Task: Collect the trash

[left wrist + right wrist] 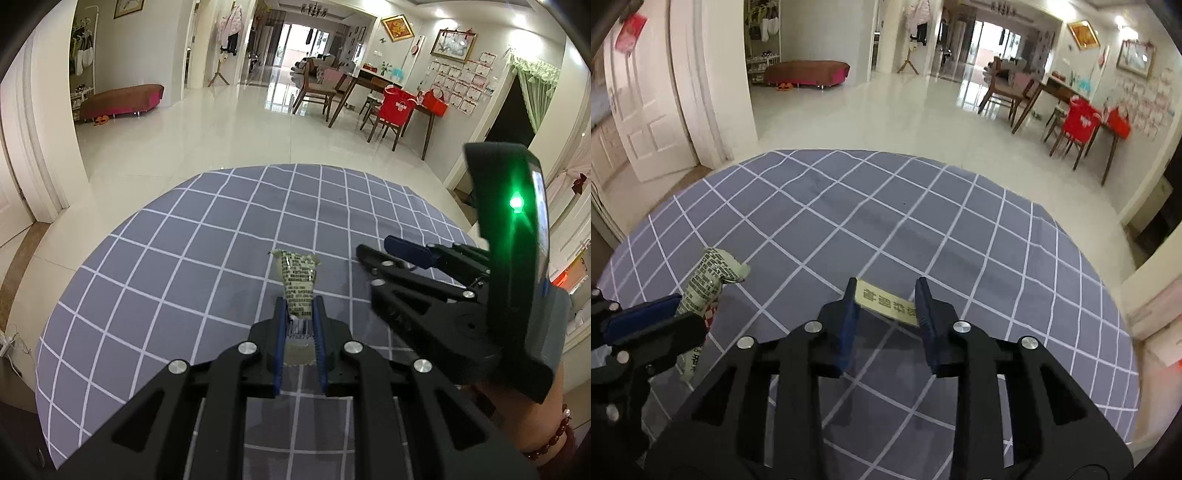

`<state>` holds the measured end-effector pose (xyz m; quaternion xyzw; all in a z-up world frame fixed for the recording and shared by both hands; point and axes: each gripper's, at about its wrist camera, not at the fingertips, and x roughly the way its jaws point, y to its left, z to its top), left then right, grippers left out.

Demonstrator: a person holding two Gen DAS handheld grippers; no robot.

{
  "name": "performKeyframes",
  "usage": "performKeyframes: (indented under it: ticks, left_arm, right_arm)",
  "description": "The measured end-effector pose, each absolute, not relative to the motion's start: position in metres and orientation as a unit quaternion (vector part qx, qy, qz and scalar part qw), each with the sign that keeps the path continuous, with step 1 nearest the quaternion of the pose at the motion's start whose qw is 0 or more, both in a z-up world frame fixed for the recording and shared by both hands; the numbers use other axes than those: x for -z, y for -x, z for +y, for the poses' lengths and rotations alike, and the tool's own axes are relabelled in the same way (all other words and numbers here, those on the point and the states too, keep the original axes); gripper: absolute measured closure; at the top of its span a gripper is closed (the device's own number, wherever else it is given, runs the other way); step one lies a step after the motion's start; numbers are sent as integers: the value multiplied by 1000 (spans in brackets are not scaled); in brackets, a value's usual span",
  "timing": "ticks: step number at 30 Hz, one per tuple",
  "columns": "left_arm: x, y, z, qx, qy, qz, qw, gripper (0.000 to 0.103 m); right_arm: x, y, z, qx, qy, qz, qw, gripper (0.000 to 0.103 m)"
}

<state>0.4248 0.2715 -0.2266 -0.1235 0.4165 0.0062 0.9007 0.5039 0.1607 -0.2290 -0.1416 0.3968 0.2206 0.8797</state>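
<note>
My left gripper (300, 306) is shut on a pale green snack wrapper (297, 280) printed with small text, held above the grey checked tablecloth (166, 266). The same wrapper (707, 280) and left gripper (665, 314) show at the left of the right wrist view. My right gripper (888, 299) holds a small flat beige card-like scrap (886, 302) with dark characters between its blue pads (849, 314). The jaws stand fairly wide, touching its two ends. In the left wrist view the right gripper (384, 254) is at the right, with a green light on its body.
The table is round, with its far edge (849, 151) dropping to a glossy white tiled floor. Beyond are a wooden dining table with chairs and red bags (399, 103), a pink bench (122, 99) and a white door (642, 110) at the left.
</note>
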Motion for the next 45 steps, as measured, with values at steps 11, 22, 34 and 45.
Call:
performKeyframes:
  ticks: [11, 22, 34, 45]
  left_arm:
    - [197, -395, 231, 4, 109, 401, 909, 89]
    - [160, -339, 154, 49, 85, 387, 917, 89]
    - [166, -320, 162, 17, 82, 389, 917, 89]
    - [197, -352, 223, -9, 93, 410, 907, 89]
  right_arm:
    - [170, -445, 85, -255, 39, 369, 893, 102]
    - [136, -360, -9, -249, -36, 353, 901, 102]
    - [164, -354, 2, -237, -24, 385, 892, 42]
    - [212, -404, 65, -213, -56, 458, 861, 56]
